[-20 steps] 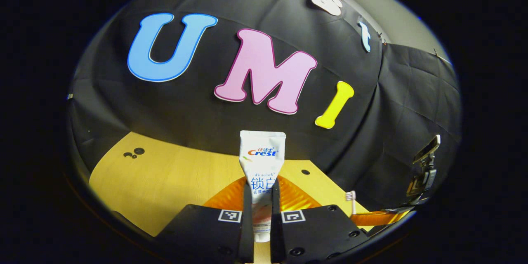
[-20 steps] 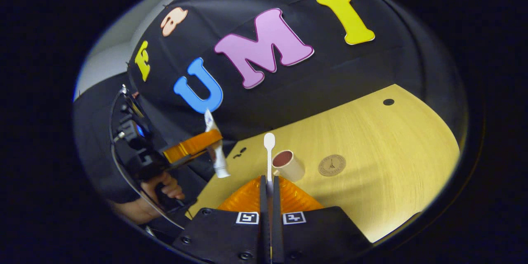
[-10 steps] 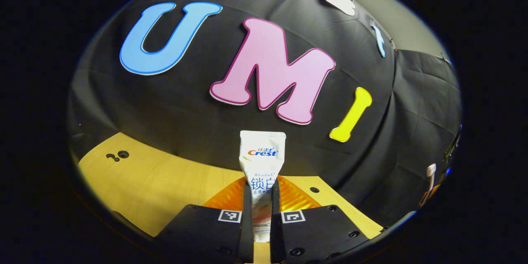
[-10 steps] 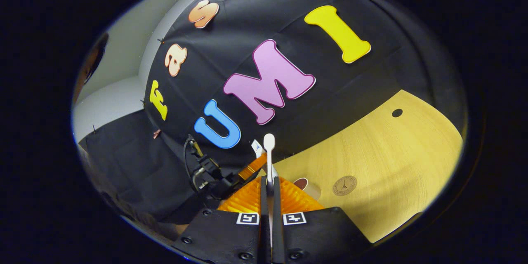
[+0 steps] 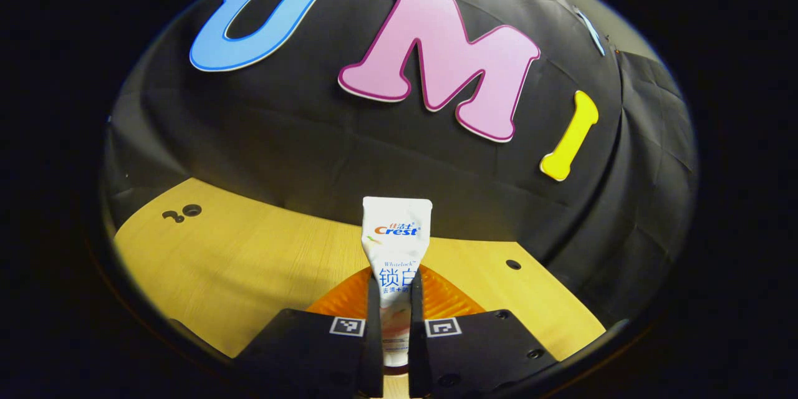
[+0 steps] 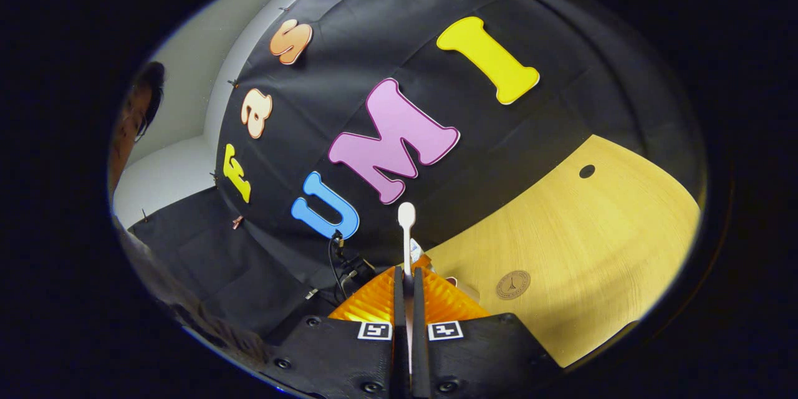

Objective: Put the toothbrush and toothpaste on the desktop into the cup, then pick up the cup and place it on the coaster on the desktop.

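The left gripper point(image 5: 394, 299) has its jaws closed on the toothpaste point(image 5: 396, 249), both fingers pressing the lower body of the tube, with the flat crimped end standing up ahead and the cap end just behind the fingers. The tube hangs in the air above the worktop point(image 5: 249, 268). A tube like this is light and soft-walled, so it will likely dent under pressure and could slide if squeezed near the cap shoulder; the hold at mid-body looks sensible, and a gentle squeeze should do.

The right gripper point(image 6: 405, 299) has its jaws nearly together on the toothbrush point(image 6: 406, 234), pinching its thin handle so that the rounded end points straight up. The brush is stiff, slim and light, and smooth plastic can pivot between the pads, so a grip well down the handle is my pick.

Just beyond those fingers the rim of the cup point(image 6: 464, 290) peeks out, mostly hidden. It looks light and easy to tip, so both things should go in softly. The coaster point(image 6: 513, 285) lies flat on the worktop just beside the cup.
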